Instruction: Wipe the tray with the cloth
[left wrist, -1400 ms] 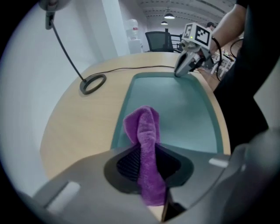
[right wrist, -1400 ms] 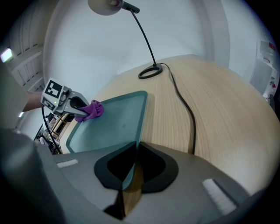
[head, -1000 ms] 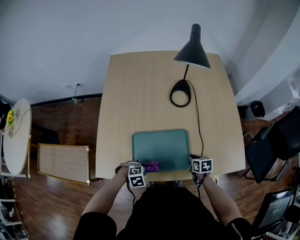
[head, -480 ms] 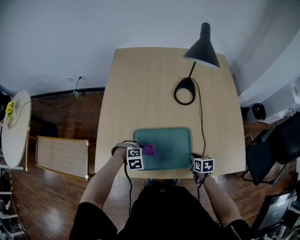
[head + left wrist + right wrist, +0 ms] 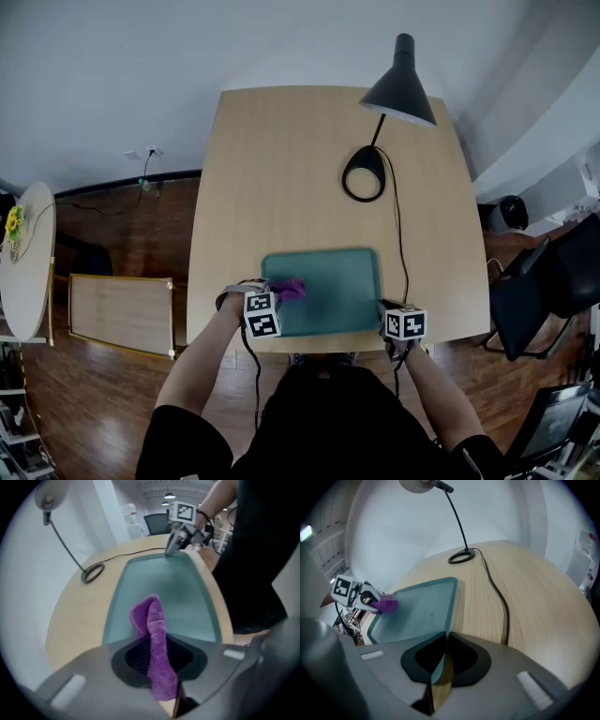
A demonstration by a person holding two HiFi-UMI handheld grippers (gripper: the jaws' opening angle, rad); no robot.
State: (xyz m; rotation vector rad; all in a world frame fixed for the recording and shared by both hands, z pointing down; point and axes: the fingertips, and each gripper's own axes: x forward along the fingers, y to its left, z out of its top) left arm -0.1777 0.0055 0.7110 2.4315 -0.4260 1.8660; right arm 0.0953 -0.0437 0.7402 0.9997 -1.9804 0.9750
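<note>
In the head view the marker cubes cover both pairs of jaws, and the person's body is cut off by the bottom edge. The lamp (image 5: 398,84) loses its shade to the top edge in the right gripper view. The lower end of the cloth (image 5: 152,620) disappears into the dark between the jaws that hold it, and no view shows whether its folded top touches the tray (image 5: 337,286).

The left gripper (image 5: 158,656) has its jaws clamped tight on the purple cloth, which stands over the tray's left end, lower centre of the head view. The right gripper (image 5: 443,660) has its jaws pressed together on the thin rim at the tray's near right corner.

The teal tray lies on a pale wooden table (image 5: 281,169). The lamp's ring base (image 5: 364,173) sits above it in the frame, and a black cable (image 5: 400,244) runs past the tray's right side. Around the table is dark wood floor (image 5: 122,225), with a small round table (image 5: 28,272) bearing yellow flowers (image 5: 16,228) at the left edge, a low wooden panel (image 5: 122,314) beside it, and dark chairs (image 5: 548,281) at the right edge.

Only the gripper views show the grips. Each also shows the other gripper across the tray, top centre in the left one and middle left in the right one. Only the head view shows the floor and the furniture.
</note>
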